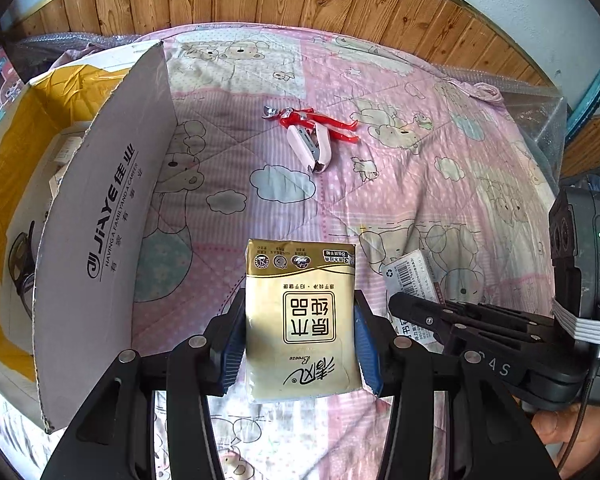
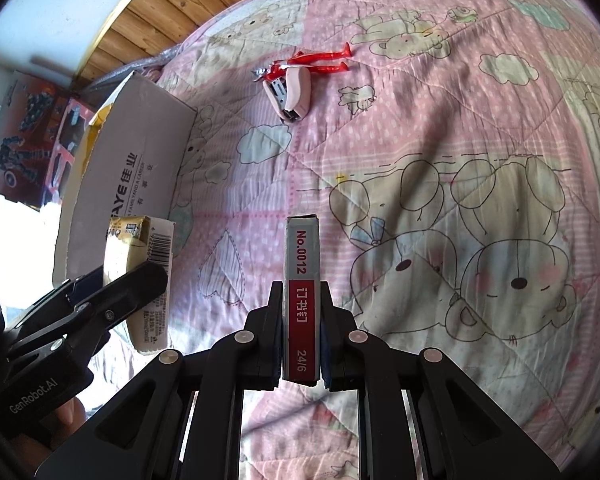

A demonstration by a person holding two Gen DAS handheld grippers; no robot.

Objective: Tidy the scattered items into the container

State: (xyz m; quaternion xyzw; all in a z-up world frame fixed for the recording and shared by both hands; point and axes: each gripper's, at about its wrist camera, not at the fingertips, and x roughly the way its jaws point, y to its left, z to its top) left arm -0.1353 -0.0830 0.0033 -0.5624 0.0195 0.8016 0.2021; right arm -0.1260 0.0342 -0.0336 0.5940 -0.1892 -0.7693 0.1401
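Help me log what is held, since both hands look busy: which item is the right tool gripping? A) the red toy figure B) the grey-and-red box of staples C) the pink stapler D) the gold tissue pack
B: the right tool is shut on the box of staples, while the tissue pack sits in the left tool.

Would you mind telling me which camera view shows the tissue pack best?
The left wrist view: the tissue pack faces the camera squarely, its printed front whole, clamped by the left gripper. The right wrist view shows only its narrow barcode side, partly behind that gripper's finger.
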